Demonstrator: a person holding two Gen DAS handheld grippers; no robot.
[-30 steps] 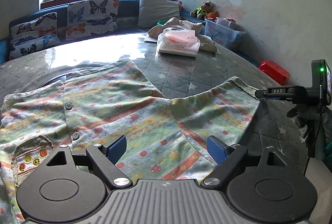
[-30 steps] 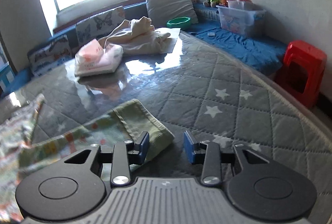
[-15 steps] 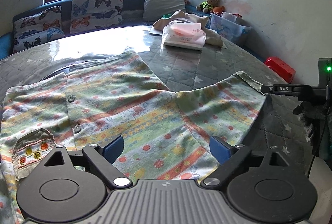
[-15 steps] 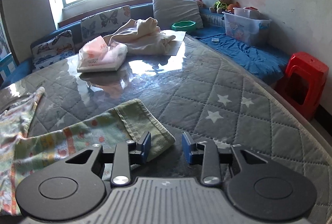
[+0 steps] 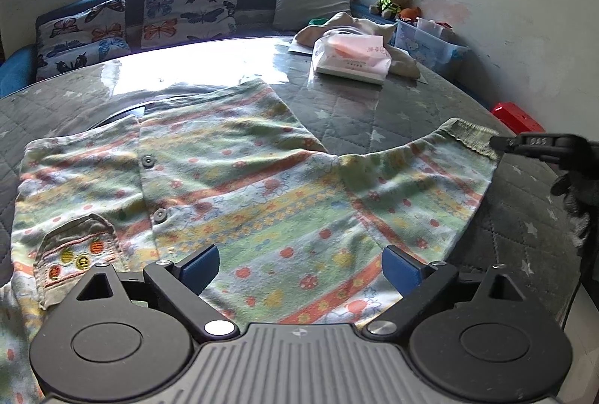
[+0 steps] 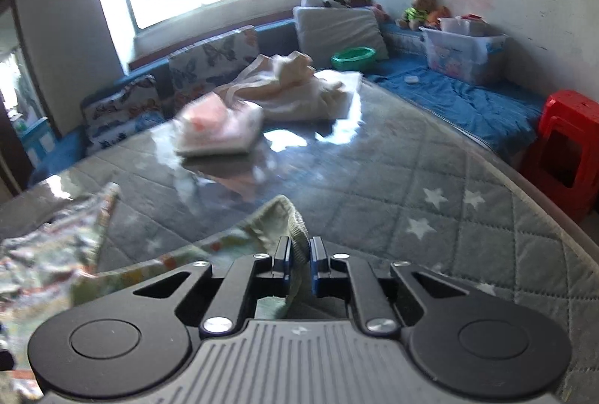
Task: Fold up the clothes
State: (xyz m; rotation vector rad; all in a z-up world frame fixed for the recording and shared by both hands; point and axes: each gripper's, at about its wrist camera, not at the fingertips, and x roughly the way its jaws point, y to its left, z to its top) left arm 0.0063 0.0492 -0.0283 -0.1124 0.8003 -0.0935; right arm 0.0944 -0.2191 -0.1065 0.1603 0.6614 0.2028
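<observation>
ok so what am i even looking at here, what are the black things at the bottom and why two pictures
These are two hand-held grippers, each with a camera looking along its fingers, so there is one picture per hand. The left gripper is open, hovering over a striped, flowery child's garment spread on a quilted grey table. The right gripper has shut on the ribbed cuff of that garment's sleeve; its tip shows in the left view too. Further back lie a pink packet and a cream cloth. The job is folding.
</observation>
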